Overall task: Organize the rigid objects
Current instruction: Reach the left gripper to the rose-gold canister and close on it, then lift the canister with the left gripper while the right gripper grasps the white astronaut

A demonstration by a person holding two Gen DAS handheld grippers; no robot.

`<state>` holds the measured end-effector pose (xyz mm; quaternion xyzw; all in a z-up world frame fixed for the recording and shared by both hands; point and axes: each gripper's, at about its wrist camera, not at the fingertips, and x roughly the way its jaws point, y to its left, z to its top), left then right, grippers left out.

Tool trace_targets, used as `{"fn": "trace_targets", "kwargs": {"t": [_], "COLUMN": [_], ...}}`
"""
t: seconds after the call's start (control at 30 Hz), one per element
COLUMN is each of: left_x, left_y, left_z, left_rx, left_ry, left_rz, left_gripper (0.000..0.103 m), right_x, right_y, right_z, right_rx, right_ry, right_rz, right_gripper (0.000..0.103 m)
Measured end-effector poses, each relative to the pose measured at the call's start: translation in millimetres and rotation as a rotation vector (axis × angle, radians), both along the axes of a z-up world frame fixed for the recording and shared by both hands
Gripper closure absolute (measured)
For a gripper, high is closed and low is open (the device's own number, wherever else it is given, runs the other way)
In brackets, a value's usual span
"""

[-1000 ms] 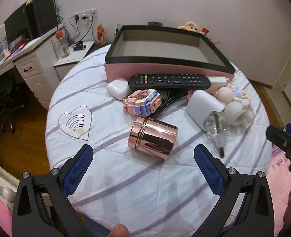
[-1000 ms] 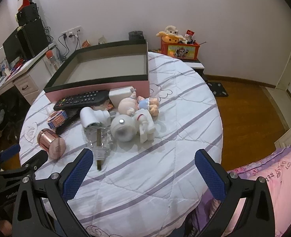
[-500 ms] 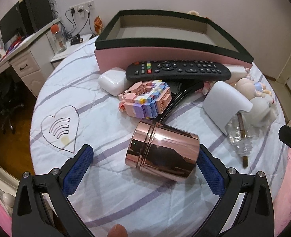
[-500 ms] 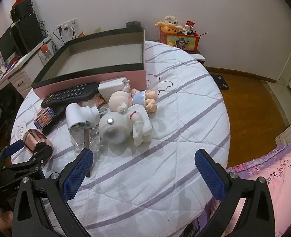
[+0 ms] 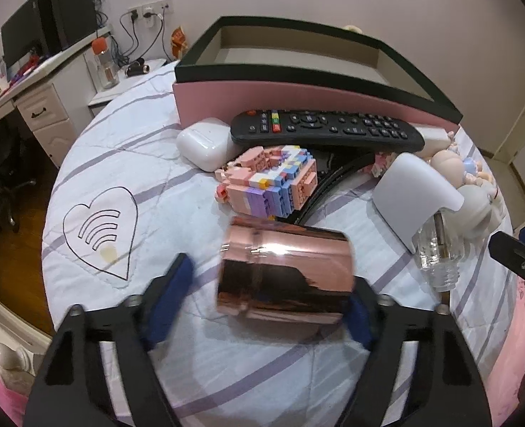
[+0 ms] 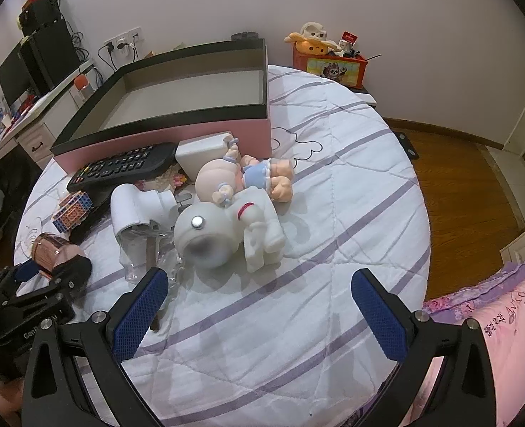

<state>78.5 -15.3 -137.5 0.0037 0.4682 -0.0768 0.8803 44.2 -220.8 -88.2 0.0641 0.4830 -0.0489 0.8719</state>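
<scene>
A rose-gold metal canister (image 5: 285,272) lies on its side on the striped bedspread, also seen in the right wrist view (image 6: 54,249). My left gripper (image 5: 266,302) straddles it; the right finger touches its end, the left finger (image 5: 169,299) is still a little apart and blurred. Behind it lie a pink brick model (image 5: 273,185), a white earbud case (image 5: 205,144), a black remote (image 5: 326,130), a white-capped glass bottle (image 5: 436,249) and dolls. A pink box with black rim (image 5: 315,82) stands behind them. My right gripper (image 6: 258,320) is open and empty, near the white astronaut figure (image 6: 226,231).
A baby doll (image 6: 244,178) and a white block (image 6: 205,153) lie by the box (image 6: 162,131). A desk with monitor (image 5: 31,71) stands left of the bed. An orange toy box (image 6: 333,60) sits on a stand at the back right. Wooden floor lies to the right.
My left gripper has moved forward onto the canister and its fingers have narrowed around it. My right gripper has moved closer to the astronaut figure, still open.
</scene>
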Motion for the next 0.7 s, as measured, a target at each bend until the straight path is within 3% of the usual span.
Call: {"fn": "trace_targets", "kwargs": {"t": [0.07, 0.17, 0.6, 0.63, 0.7], "left_x": [0, -2, -10, -10, -11], "left_y": [4, 9, 17, 17, 18], "left_z": [2, 3, 12, 12, 13], "left_rx": [-0.021, -0.047, -0.031, -0.031, -0.03], "left_ry": [-0.005, -0.006, -0.03, -0.03, -0.031], "left_rz": [0.001, 0.004, 0.036, 0.037, 0.04], "left_gripper": [0.047, 0.047, 0.047, 0.047, 0.047], "right_x": [1, 2, 31, 35, 40], "right_y": [-1, -3, -3, -3, -2], "right_z": [-2, -3, -17, -21, -30], "right_rx": [0.005, 0.014, 0.05, 0.049, 0.05], "right_ry": [-0.001, -0.003, -0.024, -0.02, -0.006], "right_rz": [-0.002, -0.001, 0.061, 0.067, 0.077], "right_gripper": [0.0, 0.0, 0.0, 0.001, 0.012]}}
